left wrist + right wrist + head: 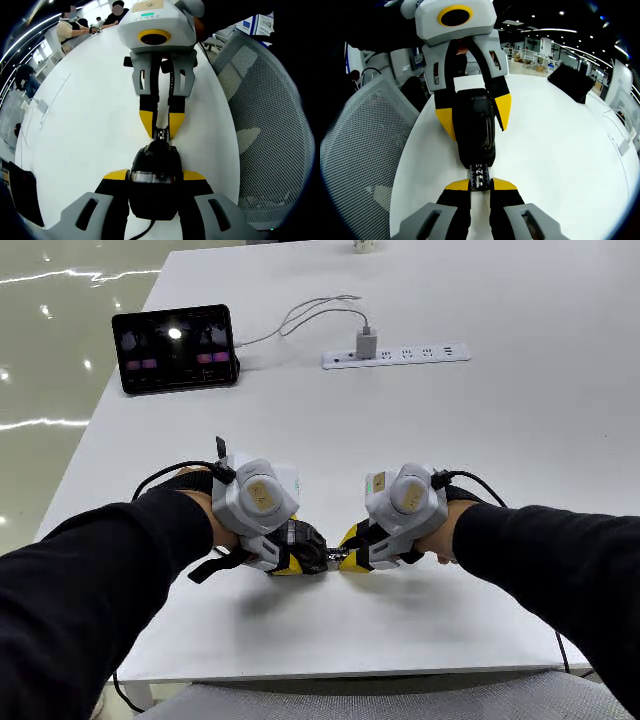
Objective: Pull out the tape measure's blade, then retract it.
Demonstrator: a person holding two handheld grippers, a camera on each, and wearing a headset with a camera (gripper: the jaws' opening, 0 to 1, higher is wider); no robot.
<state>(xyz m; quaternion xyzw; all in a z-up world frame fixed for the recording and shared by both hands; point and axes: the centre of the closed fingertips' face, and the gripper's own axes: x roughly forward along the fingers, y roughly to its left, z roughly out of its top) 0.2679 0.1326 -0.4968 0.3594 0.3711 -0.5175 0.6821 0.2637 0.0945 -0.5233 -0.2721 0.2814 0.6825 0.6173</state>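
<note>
A black tape measure (309, 544) sits low over the white table (480, 470) near its front edge, and my left gripper (298, 552) is shut on its body. In the left gripper view the case (154, 172) fills the space between my yellow fingertips (116, 175). A short length of blade (479, 176) with printed numbers sticks out of the case (475, 125). My right gripper (480, 185) is shut on that blade end, close to the case mouth. The two grippers face each other, right gripper (345, 558) almost touching the case.
A dark tablet (175, 347) stands at the back left. A white power strip (396, 355) with a charger and cable lies behind the grippers. A grey mesh chair (260, 100) is just off the table's front edge. People sit at the far end of the table.
</note>
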